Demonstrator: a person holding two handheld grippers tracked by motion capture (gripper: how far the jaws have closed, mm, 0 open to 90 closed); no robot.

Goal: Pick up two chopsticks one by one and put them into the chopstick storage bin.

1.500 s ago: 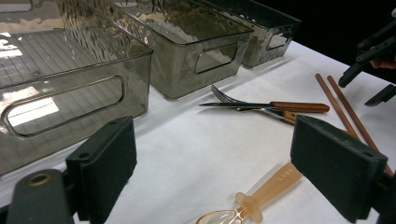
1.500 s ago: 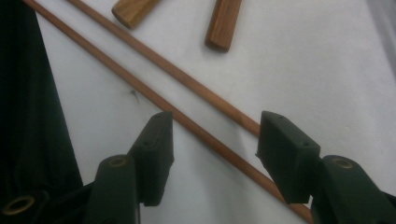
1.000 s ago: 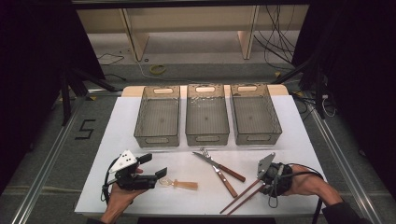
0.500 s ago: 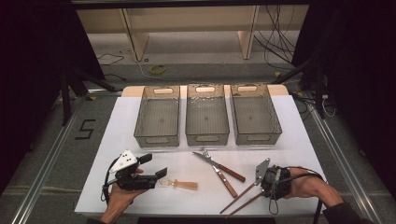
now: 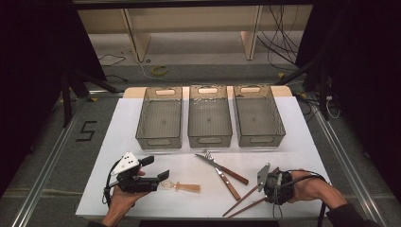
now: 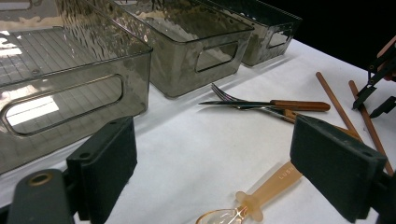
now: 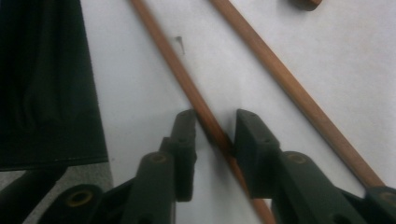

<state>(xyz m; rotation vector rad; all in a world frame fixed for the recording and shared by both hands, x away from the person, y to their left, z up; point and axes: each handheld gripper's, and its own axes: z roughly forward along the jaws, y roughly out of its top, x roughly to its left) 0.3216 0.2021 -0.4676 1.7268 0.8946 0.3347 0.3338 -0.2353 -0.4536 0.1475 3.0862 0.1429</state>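
The right gripper (image 7: 212, 140), jaws narrowly parted, straddles the near chopstick (image 7: 187, 88), which lies flat on the table (image 5: 307, 142) and runs diagonally away between them, while the left gripper (image 5: 158, 168) waits spread wide by the spoon (image 5: 182, 187).

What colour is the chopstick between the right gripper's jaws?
Reddish brown, like plain wood. The chopstick shows best in the right gripper view, running between the right gripper jaws.

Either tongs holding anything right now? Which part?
Nothing is clamped yet. Right tongs straddle one brown wooden chopstick near its end, jaws not closed. Left tongs open, empty.
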